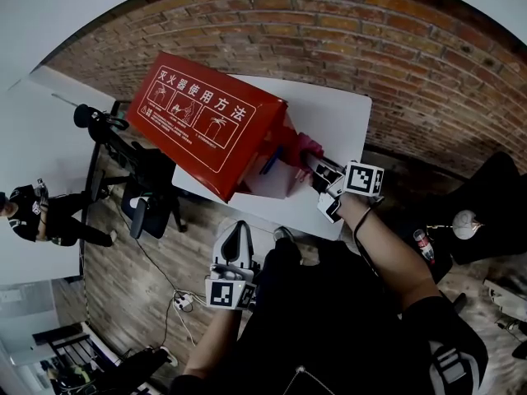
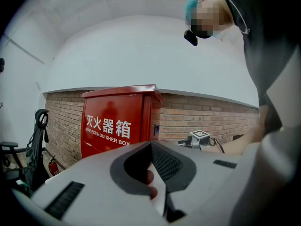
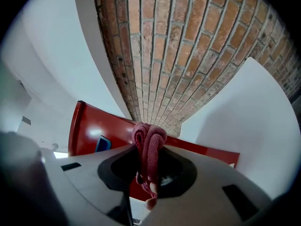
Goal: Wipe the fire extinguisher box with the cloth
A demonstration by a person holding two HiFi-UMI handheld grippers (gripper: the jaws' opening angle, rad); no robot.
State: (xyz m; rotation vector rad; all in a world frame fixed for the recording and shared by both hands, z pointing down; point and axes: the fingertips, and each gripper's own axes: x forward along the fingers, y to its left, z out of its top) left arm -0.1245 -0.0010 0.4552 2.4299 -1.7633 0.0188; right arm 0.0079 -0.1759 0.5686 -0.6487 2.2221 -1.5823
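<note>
Right gripper [image 1: 317,168] pinched the bunched cloth [image 3: 148,145] at the fire extinguisher box's [image 1: 206,122] side on the table [image 1: 333,109]; left gripper [image 1: 234,241], closed and empty, hung well apart, so an unbraced push could slide the box.

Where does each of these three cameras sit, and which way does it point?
Head view: on the person's head, looking steeply down at the fire extinguisher box; shows both forearms, left tongs, right tongs holding the cloth.
Left gripper view: on the left tongs, facing the box's front and brick wall; shows shut, empty tongs, the person's torso.
Right gripper view: on the right tongs, pointing up along box and wall; shows tongs clamping the cloth.
Shared: all three show the box.
</note>
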